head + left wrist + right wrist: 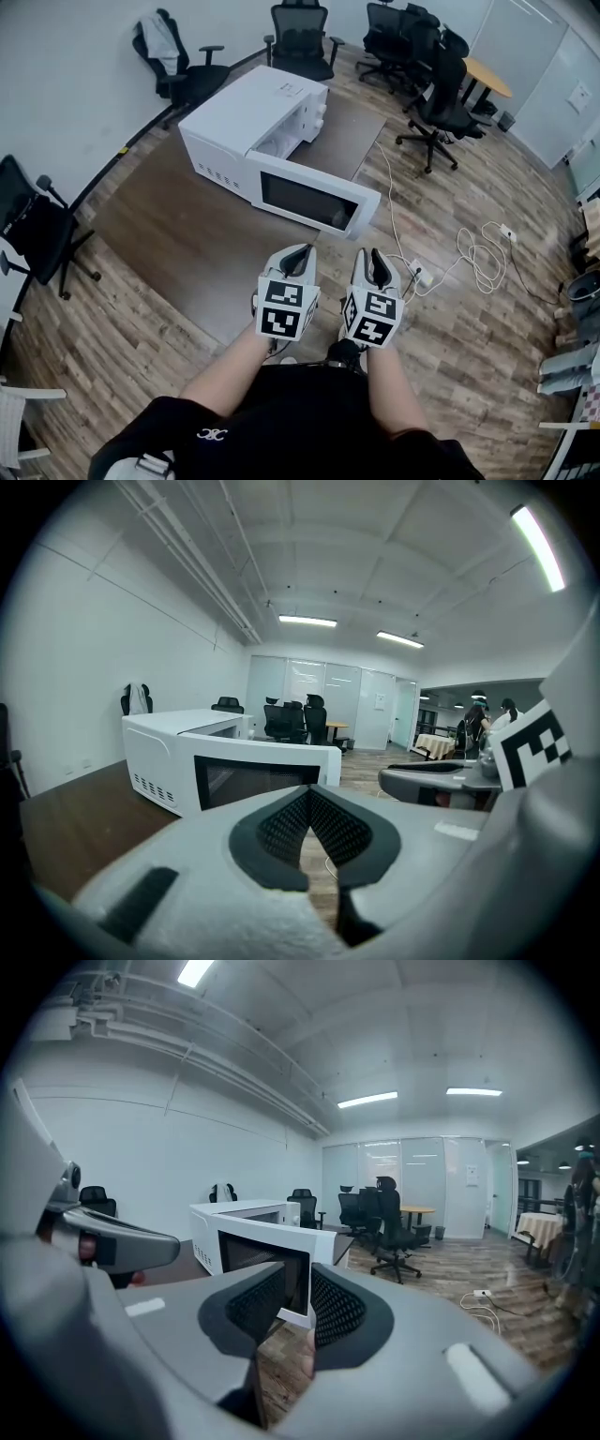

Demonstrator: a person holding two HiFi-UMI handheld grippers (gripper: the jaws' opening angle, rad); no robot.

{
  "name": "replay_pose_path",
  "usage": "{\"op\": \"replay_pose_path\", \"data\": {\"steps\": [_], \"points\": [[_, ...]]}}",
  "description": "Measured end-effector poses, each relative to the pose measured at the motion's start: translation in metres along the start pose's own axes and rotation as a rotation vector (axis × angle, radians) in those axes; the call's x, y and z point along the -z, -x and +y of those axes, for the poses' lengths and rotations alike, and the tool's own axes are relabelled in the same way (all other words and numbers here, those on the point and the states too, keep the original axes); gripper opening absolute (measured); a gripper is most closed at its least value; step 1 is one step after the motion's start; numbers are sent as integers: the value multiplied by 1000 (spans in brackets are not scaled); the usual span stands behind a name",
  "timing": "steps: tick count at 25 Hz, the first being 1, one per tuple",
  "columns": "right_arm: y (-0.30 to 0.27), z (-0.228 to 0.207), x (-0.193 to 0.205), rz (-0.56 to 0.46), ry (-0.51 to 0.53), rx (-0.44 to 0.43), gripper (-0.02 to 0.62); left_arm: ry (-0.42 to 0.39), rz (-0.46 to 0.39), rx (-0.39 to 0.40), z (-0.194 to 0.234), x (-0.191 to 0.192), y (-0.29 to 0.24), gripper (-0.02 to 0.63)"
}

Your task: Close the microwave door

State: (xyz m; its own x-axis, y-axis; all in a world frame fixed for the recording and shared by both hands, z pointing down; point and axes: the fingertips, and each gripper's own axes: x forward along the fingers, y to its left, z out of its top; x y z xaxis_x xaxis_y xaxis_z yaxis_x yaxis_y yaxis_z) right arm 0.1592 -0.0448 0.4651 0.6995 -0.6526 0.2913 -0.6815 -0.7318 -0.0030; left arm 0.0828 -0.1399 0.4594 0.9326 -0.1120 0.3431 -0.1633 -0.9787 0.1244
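Observation:
A white microwave (246, 111) stands on a dark brown table (178, 234). Its door (314, 199), with a dark window, is swung wide open and juts toward me and to the right. Both grippers hang side by side just short of the door, touching nothing. The left gripper (298, 253) is shut, its pads meeting at the tips (307, 794). The right gripper (370, 255) is open, with a plain gap between its pads (298, 1279) and nothing in it. Both gripper views look at the door's window (262, 775) (267, 1252) from close by.
Black office chairs (427, 66) stand behind and to the right of the table, another chair (37, 230) at the left. A white cable with a power strip (483, 253) lies on the wood floor at the right. A round yellow-topped table (487, 77) is at the back.

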Motion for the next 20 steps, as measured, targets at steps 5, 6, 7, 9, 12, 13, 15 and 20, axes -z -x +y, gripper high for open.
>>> {"op": "replay_pose_path", "data": {"steps": [5, 6, 7, 9, 12, 13, 15, 20], "points": [[-34, -9, 7, 46, -9, 30, 128, -9, -1, -26, 11, -7, -17, 8], [-42, -11, 9, 55, -13, 32, 134, -11, -2, -32, 13, -9, -21, 8], [-50, -14, 11, 64, -16, 34, 138, -13, -3, -39, 16, -11, -25, 8], [-65, -18, 14, 81, -22, 40, 147, -14, -1, -53, 21, -13, -33, 8], [-88, -27, 18, 116, -28, 63, 172, -14, 9, -68, 28, -17, -46, 8], [-95, -30, 18, 125, -28, 66, 175, -13, 11, -72, 29, -19, -50, 8], [-107, -33, 18, 139, -26, 61, 176, -9, 10, -82, 32, -22, -59, 8], [-131, -34, 15, 155, -16, 43, 179, 4, 8, -98, 38, -31, -79, 8]]}}
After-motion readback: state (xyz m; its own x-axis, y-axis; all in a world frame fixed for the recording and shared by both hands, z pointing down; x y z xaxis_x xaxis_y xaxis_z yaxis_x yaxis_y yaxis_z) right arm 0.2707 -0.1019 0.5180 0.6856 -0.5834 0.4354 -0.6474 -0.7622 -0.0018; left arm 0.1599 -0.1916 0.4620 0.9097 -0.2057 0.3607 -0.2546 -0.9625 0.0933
